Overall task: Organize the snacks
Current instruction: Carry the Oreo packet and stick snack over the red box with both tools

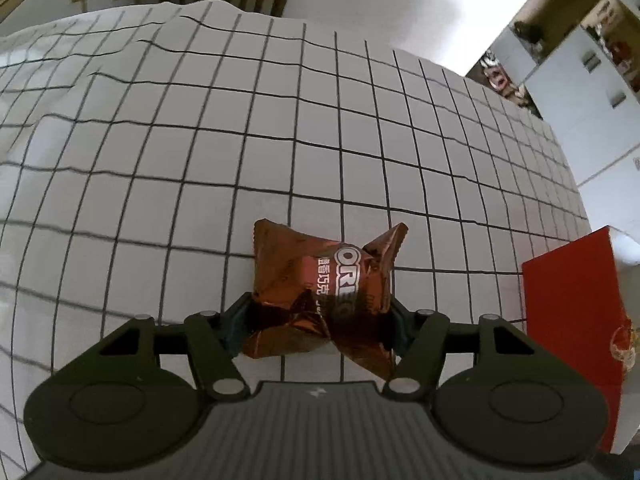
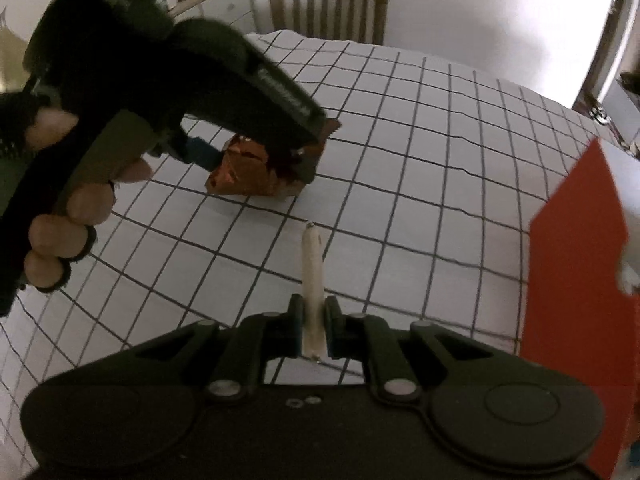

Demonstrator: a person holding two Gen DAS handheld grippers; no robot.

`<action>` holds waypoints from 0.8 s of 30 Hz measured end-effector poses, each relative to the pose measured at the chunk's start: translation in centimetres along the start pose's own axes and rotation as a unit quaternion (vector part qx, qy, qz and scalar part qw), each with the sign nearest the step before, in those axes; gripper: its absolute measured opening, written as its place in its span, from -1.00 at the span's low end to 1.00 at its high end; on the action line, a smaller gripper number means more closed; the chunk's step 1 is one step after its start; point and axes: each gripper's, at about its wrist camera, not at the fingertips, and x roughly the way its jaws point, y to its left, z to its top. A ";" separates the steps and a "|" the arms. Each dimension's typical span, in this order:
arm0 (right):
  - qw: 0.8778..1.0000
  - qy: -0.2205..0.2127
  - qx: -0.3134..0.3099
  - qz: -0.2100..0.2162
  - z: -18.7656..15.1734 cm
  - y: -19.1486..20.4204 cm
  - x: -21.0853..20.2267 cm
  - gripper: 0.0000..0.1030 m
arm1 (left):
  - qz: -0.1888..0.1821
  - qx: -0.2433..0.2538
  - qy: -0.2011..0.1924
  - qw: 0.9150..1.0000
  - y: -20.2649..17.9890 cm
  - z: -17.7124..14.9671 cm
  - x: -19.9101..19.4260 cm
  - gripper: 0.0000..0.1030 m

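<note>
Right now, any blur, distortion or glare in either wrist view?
Left wrist: grid cloth bows from fisheye; snack packet sharp, foil glinting. Right wrist: dimmer, left gripper and hand smeared; white stick soft; red box edge blurred.

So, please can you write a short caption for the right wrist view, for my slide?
Right gripper shut on a thin white packet while the left gripper clamps a brown Oreo pack over the checked tablecloth.

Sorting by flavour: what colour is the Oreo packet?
Shiny reddish-brown Oreo packet with white lettering; clearest in the left wrist view.
</note>
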 end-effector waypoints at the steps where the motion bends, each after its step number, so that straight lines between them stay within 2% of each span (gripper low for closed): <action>1: 1.000 -0.002 0.008 0.000 -0.2 -0.1 -0.5 -0.82 | -0.004 -0.001 -0.001 1.000 0.3 -0.6 -0.4 0.26; 12: 0.996 -0.027 0.078 0.014 -2.8 -1.8 -6.3 -0.83 | -0.010 0.001 -0.020 1.000 -0.1 -6.2 -5.9 0.26; 24: 0.988 -0.072 0.132 0.020 -5.2 -4.2 -12.3 -0.83 | -0.023 0.028 -0.028 0.999 -5.0 -9.6 -10.6 0.26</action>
